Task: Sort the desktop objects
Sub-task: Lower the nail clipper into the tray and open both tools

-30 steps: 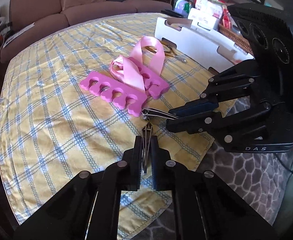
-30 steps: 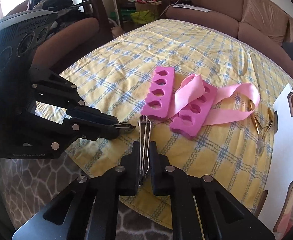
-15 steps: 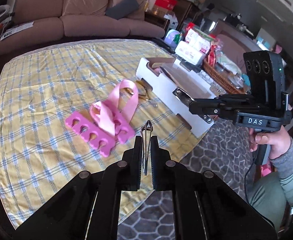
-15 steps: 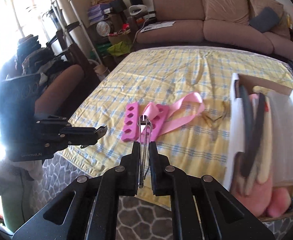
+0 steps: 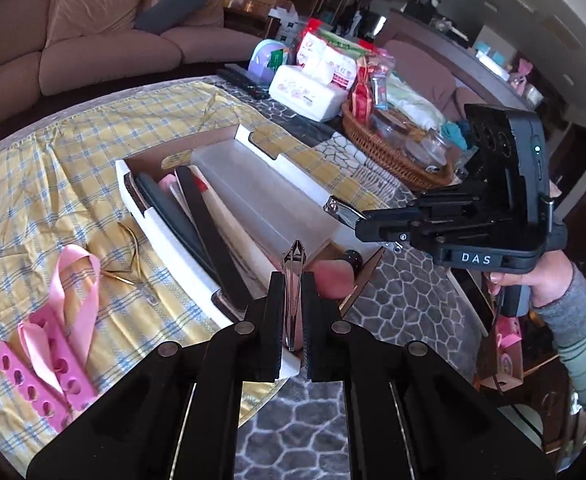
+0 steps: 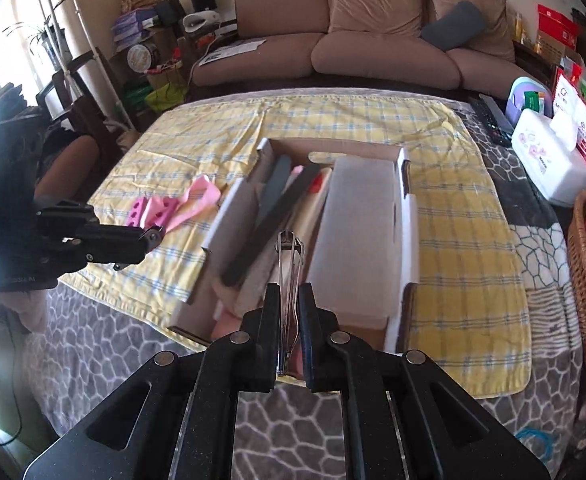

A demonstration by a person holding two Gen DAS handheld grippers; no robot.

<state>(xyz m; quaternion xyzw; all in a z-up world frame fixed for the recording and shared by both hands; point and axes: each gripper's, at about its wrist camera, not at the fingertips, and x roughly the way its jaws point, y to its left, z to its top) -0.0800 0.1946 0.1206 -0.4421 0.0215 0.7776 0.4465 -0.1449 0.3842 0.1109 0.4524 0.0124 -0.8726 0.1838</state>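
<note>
Step in hand: carry to box (image 6: 407,216). Your left gripper (image 5: 293,312) clamped on tweezers (image 5: 293,280); right gripper (image 6: 289,308) clamped on nail clipper (image 6: 290,280). Both 2 tools hang above box near end. Next: lower into free slot, part jaws.

The white letters "DAS" stand on the side of the right gripper (image 5: 343,212), as the left wrist view shows. Red characters mark a white tissue pack (image 5: 335,68) behind the table, perhaps Chinese, too small to read.
</note>
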